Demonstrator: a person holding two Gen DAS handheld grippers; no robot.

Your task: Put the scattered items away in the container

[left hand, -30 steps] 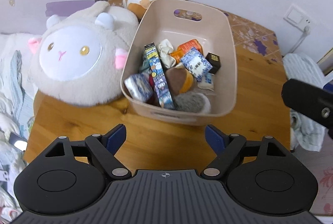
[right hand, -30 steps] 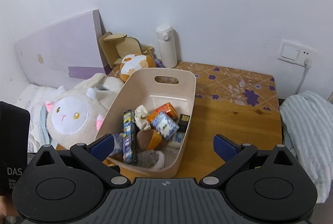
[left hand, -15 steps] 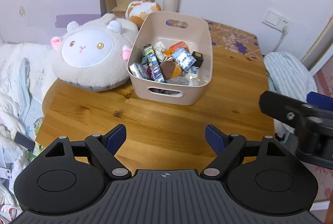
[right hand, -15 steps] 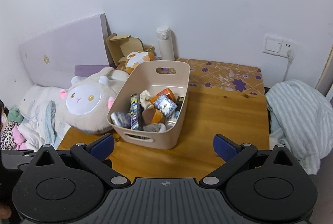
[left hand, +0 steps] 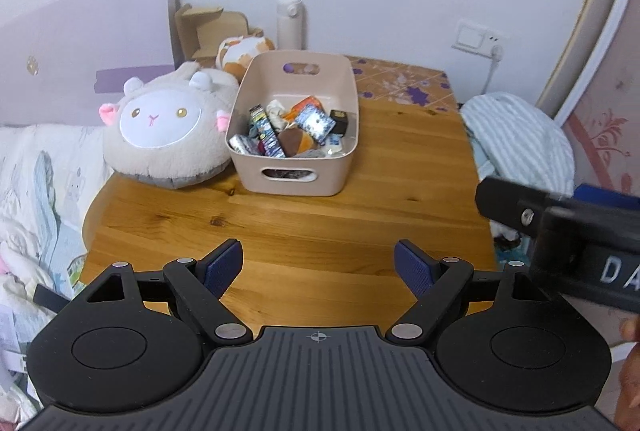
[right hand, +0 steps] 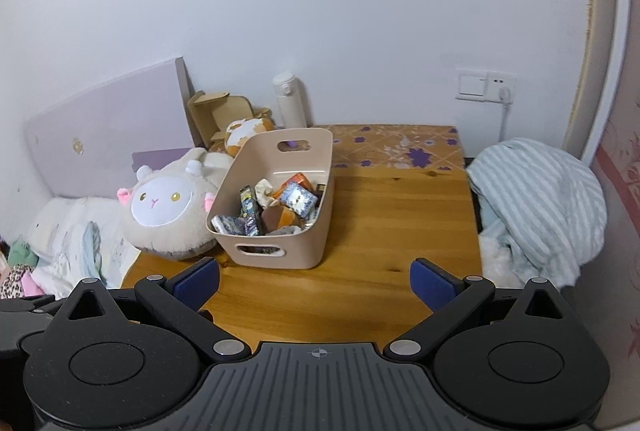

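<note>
Your left gripper (left hand: 318,263) hangs over the near edge of the wooden counter (left hand: 304,227) with its jaws spread wide and nothing between them; only bare wood shows between the blue pads (left hand: 222,265). Your right gripper (right hand: 316,283) is the same: jaws wide apart, holding nothing, poised above the near part of the counter.

The beige container (left hand: 294,147) sits well ahead of both grippers, at about 12 o'clock in the left wrist view and about 11 o'clock in the right wrist view (right hand: 276,199). It stands upright on the counter, a handle slot facing you. The small items (left hand: 288,129) lie heaped inside it: a long blue-patterned packet, a blue-and-white pouch, an orange pack, a small black box, a brown-and-orange piece and something grey at the near wall. In the right wrist view the same heap (right hand: 276,207) fills the bottom of the container.

At 10 o'clock from the container a sheep plush (left hand: 164,135) presses against its left wall. Beyond them, near the wall, stand a smaller orange-and-white plush (left hand: 244,51), a cardboard piece (left hand: 208,31) and a white bottle (left hand: 291,23). At 3 o'clock, off the counter's right edge, lies a striped cloth (right hand: 536,207). In the left wrist view the body of your right gripper shows at 3 o'clock.
</note>
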